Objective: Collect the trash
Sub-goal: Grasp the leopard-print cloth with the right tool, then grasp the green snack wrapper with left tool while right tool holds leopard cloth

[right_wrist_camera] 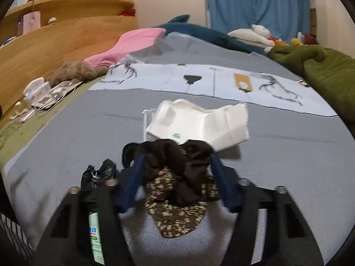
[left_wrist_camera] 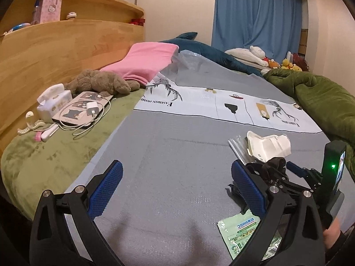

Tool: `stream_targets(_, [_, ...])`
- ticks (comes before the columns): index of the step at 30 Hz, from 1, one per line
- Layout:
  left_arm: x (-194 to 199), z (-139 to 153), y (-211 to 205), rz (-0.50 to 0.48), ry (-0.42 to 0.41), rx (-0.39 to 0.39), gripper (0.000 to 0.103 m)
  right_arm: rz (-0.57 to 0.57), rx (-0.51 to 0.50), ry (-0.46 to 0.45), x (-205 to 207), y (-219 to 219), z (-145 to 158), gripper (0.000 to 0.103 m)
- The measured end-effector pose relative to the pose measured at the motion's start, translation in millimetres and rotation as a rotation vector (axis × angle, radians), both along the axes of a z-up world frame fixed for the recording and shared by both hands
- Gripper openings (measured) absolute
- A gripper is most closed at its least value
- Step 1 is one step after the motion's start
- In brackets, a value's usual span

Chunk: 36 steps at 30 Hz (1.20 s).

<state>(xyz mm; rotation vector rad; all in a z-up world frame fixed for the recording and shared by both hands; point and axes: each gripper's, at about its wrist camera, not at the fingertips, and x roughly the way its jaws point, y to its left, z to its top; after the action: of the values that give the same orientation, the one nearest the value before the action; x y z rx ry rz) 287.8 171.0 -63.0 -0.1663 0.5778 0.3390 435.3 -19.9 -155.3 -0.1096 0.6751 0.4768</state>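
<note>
2 grippers work over a bed covered by a grey sheet [left_wrist_camera: 177,155], the largest surface in view; its middle lies bare and gives open room in front of the left gripper. Along the left edge runs a wooden headboard shelf [left_wrist_camera: 66,44], with a strip of green blanket [left_wrist_camera: 55,155] below it carrying a laptop with charger [left_wrist_camera: 84,110], a tissue pack [left_wrist_camera: 53,102] and a brown plush toy [left_wrist_camera: 102,84]. A green duvet [left_wrist_camera: 321,97] is bunched along the right edge, and a printed white panel [left_wrist_camera: 221,106] crosses the sheet at the far side. A pink pillow [left_wrist_camera: 144,62] sits at the far left corner. The trash lies in a cluster on the near right part of the sheet: a crumpled white paper bag [right_wrist_camera: 199,122] farthest, a dark wad with a speckled brown wrapper [right_wrist_camera: 175,177] just before it, a small black crumpled scrap [right_wrist_camera: 99,173] to its left, and a green printed packet [left_wrist_camera: 239,232] nearest. The left gripper [left_wrist_camera: 175,190] stands wide, nothing between its fingers, hovering over bare sheet. The right gripper [right_wrist_camera: 177,181] is about half closed, with the dark wad between its blue pads [right_wrist_camera: 133,184], which appear to bear on it from both sides.
</note>
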Motion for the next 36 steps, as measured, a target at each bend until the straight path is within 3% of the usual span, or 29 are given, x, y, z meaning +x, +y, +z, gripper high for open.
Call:
stream_targets(5, [3.3, -2.9, -5.2, -0.008, 0.009, 0.008, 0.095, -0.02, 0.028, 0.02, 0.1, -7.4, -2.2, 0.005])
stream_targets(6, [4.1, -4.6, -7.3, -0.014, 0.015, 0.009, 0.095, -0.028, 0.042, 0.025, 2.3, -10.3, -2.1, 0.004])
stream_targets(10, [6.8, -10.1, -15.1, -0.042, 0.03, 0.001, 0.095, -0.1, 0.094, 0.0, 1.0, -28.9, 7.2, 0.003])
stream_targets(14, [5.6, -16.7, -24.1, -0.086, 0.024, -0.038, 0.095, -0.138, 0.075, -0.066, -10.5, -47.5, 21.5, 0.003])
stream_targets(19, [0.8, -32.0, -47.6, -0.181, 0.026, -0.092, 0.095, -0.17, 0.053, -0.058, -17.0, -72.2, 23.9, 0.003])
stream_targets(23, [-6.3, -44.1, -78.2, -0.263, 0.016, -0.042, 0.095, -0.206, 0.051, -0.047, -23.4, -90.2, 21.6, 0.003])
stream_targets(27, [-27.7, -52.7, -103.6, -0.319, -0.073, -0.025, 0.095, -0.228, 0.058, -0.03, -29.2, -103.1, 20.6, 0.003])
stream_targets(31, [-40.1, -70.4, -135.6, -0.387, -0.098, 0.145, 0.095, -0.223, 0.045, -0.028, -38.8, -111.3, 21.7, 0.003])
stream_targets(36, [-39.7, -92.3, -140.0, -0.408, -0.057, 0.118, 0.095, -0.233, 0.046, -0.016, -43.6, -119.2, 19.7, 0.003])
